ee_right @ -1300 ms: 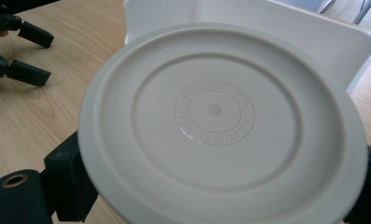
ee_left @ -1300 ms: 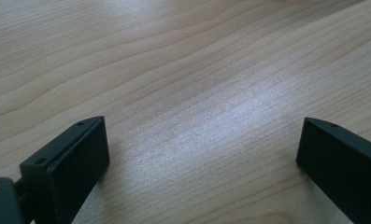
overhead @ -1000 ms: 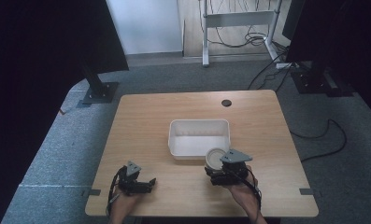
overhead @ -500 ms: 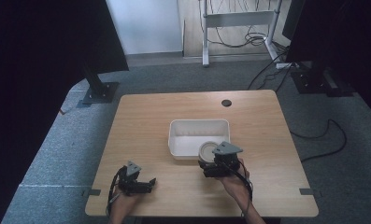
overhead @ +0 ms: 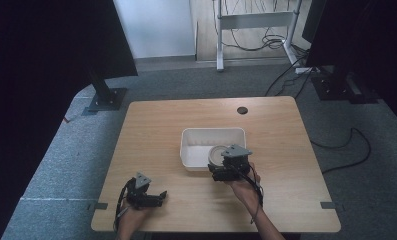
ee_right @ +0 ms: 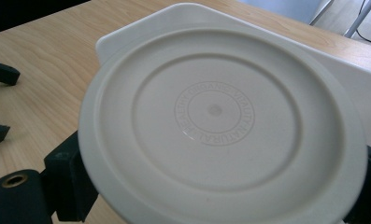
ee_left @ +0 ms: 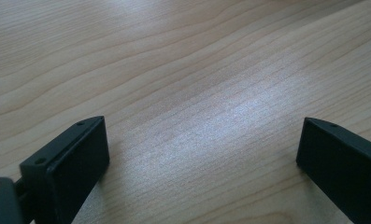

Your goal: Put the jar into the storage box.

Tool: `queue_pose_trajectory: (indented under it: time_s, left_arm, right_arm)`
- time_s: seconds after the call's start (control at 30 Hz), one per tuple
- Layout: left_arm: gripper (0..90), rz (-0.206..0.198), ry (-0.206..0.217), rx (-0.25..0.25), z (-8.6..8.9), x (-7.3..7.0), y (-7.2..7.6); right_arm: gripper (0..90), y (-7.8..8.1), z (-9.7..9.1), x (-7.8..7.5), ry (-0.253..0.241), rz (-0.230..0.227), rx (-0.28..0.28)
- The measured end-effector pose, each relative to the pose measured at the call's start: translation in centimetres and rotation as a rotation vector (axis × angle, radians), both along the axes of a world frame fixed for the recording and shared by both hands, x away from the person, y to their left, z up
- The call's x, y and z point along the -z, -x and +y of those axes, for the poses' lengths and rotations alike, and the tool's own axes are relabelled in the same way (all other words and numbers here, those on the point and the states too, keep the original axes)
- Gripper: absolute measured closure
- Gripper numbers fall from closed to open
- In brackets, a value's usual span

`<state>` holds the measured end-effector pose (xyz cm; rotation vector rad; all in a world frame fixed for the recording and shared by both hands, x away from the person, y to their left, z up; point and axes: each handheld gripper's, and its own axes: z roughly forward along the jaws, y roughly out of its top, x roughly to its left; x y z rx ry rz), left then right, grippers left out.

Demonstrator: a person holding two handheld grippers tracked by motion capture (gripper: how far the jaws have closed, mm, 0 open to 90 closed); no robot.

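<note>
Cream-white round plate (ee_right: 220,116) is pinched by the right tool (overhead: 225,169) over the near edge of the white bin (overhead: 196,137). Left tool (overhead: 148,198) rests spread on the desk (overhead: 156,125), near left.

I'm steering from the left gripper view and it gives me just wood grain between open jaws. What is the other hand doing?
Observer: The right gripper holds a round white lid, jaws on either side of its edge.
Operator: Where is it over the table?
Observer: At the near right corner of a white tray, as the high view shows; the lid overlaps the tray's rim.
Operator: Anything on the lid's face?
Observer: The right gripper view shows a ring of raised lettering at its centre, facing the camera.
Operator: And where am I?
Observer: The left gripper sits low at the table's near left edge, well apart from the tray.
</note>
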<state>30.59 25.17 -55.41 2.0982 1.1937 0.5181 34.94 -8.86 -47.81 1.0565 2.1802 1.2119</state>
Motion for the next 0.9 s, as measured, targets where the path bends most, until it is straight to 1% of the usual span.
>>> queue_pose_trajectory:
  time_s: [0.5, 0.77, 0.9]
  left_arm:
    - [2.6, 0.001, -0.004, 0.002, 0.0, 0.0, 0.0]
    - [2.6, 0.000, 0.001, -0.001, 0.0, 0.0, 0.0]
    - [2.6, -0.001, 0.000, 0.000, 0.0, 0.0, 0.0]
  right_arm:
    - [9.4, -1.8, 1.9, 0.1, 0.004, -0.010, 0.009]
    - [9.5, -2.9, 2.5, 0.3, 0.005, -0.008, 0.034]
    - [9.5, -3.4, 2.9, 0.5, 0.013, -0.007, 0.048]
